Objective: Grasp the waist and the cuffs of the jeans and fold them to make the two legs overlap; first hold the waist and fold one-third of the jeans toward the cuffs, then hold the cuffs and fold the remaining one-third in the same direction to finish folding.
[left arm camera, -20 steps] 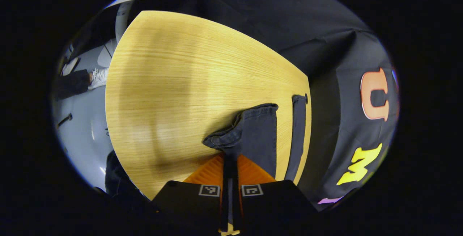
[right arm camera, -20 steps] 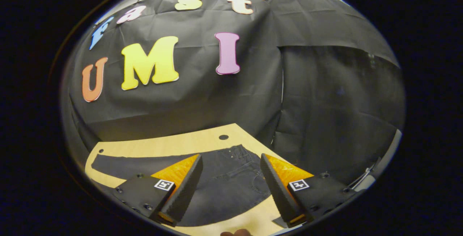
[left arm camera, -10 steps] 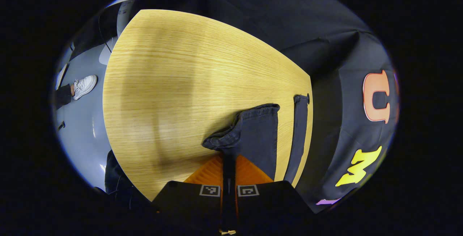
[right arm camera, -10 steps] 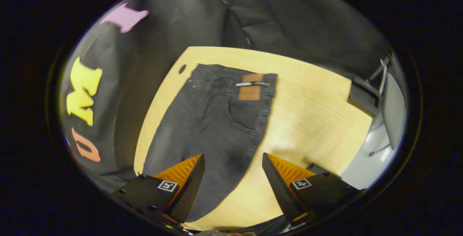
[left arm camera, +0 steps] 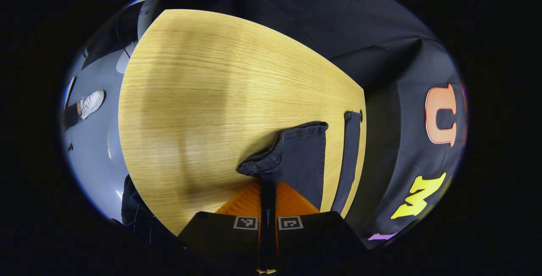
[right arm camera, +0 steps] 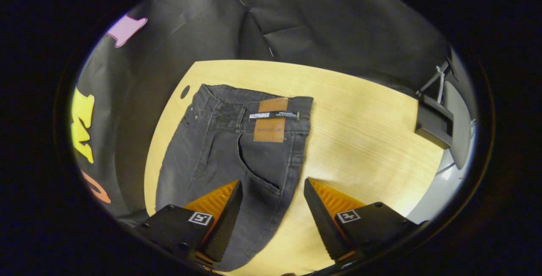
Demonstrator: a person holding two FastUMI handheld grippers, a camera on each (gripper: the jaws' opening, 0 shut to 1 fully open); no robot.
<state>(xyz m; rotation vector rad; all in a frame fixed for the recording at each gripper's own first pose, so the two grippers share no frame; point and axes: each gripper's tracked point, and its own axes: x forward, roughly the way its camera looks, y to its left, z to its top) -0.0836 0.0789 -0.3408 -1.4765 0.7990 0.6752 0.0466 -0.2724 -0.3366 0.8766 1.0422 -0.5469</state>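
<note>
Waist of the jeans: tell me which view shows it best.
The right gripper view: the waist lies flat on the table, patch up, beyond the open right gripper. The left gripper view shows the cuffs instead, one pinched in the left gripper.

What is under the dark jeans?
The jeans lie flat on a wooden table, and bare wood shows all around them. The table beneath the cloth is covered, so anything hidden there cannot be seen. The left gripper pinches a cuff.
</note>
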